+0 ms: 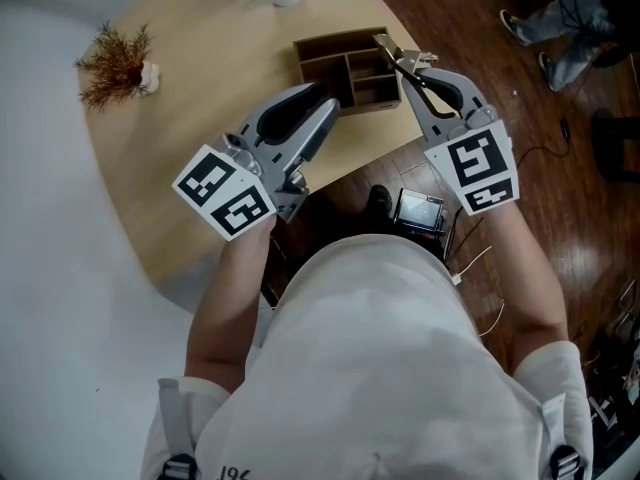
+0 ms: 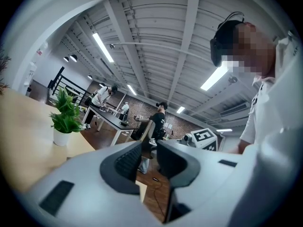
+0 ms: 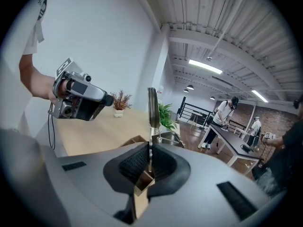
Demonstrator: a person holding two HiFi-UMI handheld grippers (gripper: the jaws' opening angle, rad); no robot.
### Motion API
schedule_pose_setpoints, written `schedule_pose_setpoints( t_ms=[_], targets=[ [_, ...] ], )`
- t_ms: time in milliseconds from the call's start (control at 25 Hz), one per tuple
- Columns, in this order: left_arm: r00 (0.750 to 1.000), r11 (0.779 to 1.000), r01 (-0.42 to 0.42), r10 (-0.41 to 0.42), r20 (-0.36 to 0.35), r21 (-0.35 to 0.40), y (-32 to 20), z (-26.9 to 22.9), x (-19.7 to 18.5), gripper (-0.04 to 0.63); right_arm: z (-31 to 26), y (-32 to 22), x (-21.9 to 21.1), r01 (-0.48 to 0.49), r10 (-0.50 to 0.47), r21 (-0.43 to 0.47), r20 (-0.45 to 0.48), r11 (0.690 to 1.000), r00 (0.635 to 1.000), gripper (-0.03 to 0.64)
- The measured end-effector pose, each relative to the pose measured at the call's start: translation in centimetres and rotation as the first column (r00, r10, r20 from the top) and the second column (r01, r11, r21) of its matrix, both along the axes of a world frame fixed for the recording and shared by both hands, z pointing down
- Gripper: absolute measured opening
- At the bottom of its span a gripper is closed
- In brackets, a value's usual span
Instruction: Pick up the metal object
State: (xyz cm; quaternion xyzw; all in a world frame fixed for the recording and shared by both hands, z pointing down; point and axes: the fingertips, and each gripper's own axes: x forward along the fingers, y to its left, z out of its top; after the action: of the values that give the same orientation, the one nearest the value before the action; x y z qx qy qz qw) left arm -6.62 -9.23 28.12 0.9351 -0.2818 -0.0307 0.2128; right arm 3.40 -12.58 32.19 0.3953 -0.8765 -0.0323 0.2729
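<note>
From the head view, the person in the white shirt holds both tools over the near edge of a pale wooden table [image 1: 190, 98]. On it sits a brown wooden compartment tray [image 1: 335, 40]. The right gripper [image 1: 405, 68] hangs at the tray's right end, pinching a thin silvery metal object [image 1: 385, 46] that pokes out above the tray's right compartments. The left gripper [image 1: 322, 96] hovers at the tray's near left corner and carries nothing.

The left gripper view [image 2: 150, 148] tilts up toward the ceiling, so the tray is out of sight. Its jaws stand a narrow gap apart, with only the room showing between them.

In the right gripper view [image 3: 150, 150], the jaws are pressed together on the lower handle of the metal object [image 3: 152, 105]. It stands upright, edge-on, with the tray [image 3: 134, 141] showing directly beneath, so I judge it lifted clear.

It looks like cutlery: probably stiff, light, and too hard to be hurt by a squeeze. It also looks smooth and thin, so I'd expect it to swivel or slip between the pads. The flat faces of the handle, nearer its middle, look like the safest place to hold it.

The only markings are black-and-white square markers on the grippers' cubes [image 1: 475, 173]. Dark print at the shirt's hem is cut off, and no brand can be read.
</note>
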Motion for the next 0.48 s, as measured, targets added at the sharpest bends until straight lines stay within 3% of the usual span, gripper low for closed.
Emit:
schedule_pose_setpoints(
  t_ms=[480],
  targets=[
    [1.0, 1.0, 0.006, -0.006, -0.025, -0.008, 1.6, -0.4, -0.3, 0.08, -1.4, 2.1, 1.2, -0.043, 0.043, -0.002, 0.063, 0.999, 0.997, 0.005]
  ],
)
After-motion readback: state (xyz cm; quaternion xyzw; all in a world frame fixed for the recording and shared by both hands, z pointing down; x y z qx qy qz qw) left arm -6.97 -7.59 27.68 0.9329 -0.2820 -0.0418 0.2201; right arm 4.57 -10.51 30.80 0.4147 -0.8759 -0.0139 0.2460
